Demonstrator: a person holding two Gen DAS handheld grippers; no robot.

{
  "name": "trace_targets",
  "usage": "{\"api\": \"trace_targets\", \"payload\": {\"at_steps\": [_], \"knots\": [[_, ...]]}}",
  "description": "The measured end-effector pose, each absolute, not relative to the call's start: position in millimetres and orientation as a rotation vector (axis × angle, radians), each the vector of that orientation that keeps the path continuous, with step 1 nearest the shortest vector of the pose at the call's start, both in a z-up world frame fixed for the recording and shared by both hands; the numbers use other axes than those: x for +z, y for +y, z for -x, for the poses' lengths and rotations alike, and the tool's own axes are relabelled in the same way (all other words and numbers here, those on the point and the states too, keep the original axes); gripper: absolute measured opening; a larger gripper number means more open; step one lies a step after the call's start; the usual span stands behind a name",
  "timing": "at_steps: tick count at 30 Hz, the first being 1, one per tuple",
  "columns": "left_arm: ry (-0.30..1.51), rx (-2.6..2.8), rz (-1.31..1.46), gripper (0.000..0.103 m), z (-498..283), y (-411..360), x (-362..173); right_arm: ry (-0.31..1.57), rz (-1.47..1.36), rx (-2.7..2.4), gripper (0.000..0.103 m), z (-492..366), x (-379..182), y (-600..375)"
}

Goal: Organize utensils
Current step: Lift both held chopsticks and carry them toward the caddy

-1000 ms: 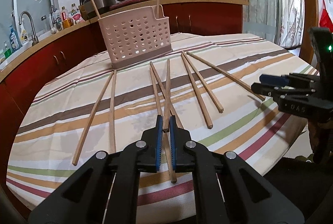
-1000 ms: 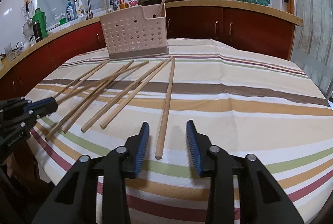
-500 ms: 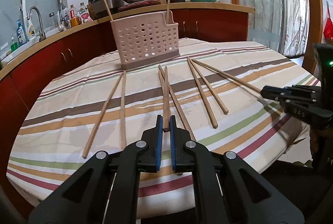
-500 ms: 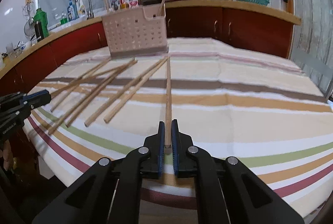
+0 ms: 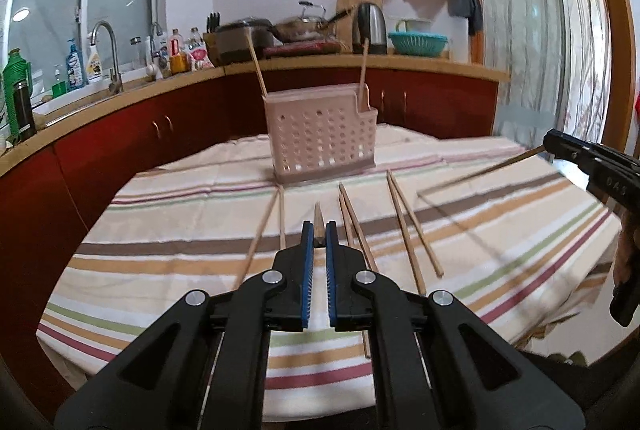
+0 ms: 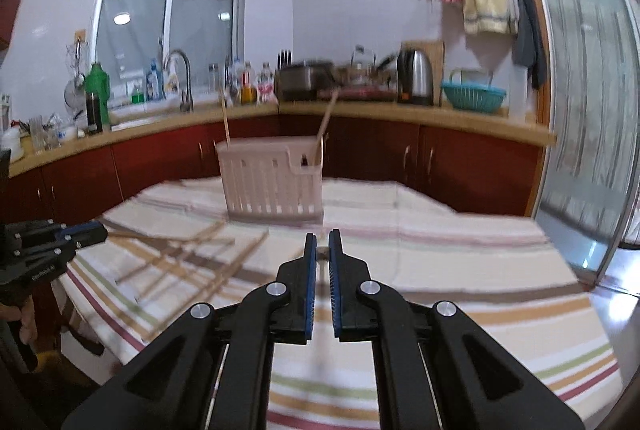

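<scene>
Here, left gripper [image 5: 319, 236] jaws clamping a chopstick [image 5: 318, 218], right gripper [image 6: 322, 248] jaws clamping another chopstick [image 5: 480, 172], both clear above table [image 5: 520, 230].

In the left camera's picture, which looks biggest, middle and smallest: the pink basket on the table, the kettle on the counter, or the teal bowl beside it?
1. Pink basket, clearly the largest as it appears.
2. Teal bowl.
3. Kettle.
The bowl looks wider, the kettle taller, so these two are close. Both stand farther back than the basket, so their true sizes remain unsure.

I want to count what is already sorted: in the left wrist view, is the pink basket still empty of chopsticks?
No, two chopsticks already stand in the pink basket, one at each end, rising above its rim.
</scene>
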State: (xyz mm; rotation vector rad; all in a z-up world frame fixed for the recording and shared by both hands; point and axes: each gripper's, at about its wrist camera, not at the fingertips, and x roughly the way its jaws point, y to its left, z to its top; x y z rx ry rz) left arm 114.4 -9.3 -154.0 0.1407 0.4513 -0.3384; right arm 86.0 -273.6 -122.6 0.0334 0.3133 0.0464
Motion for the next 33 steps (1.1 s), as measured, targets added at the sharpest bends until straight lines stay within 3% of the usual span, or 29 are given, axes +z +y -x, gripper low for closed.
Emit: {"api": "trace_targets", "payload": {"at_steps": [10, 33], "knots": [[0.396, -0.351, -0.058, 0.006, -117.5, 6.2, -103.4, 0.226, -0.037, 0.096, 0.007, -101.0, -78.8, -269.3], [0.38, -0.383, -0.057, 0.007, -226.4, -11.4, -63.0, 0.266, -0.126, 0.156, 0.007, -199.0, -73.4, -279.5]]}}
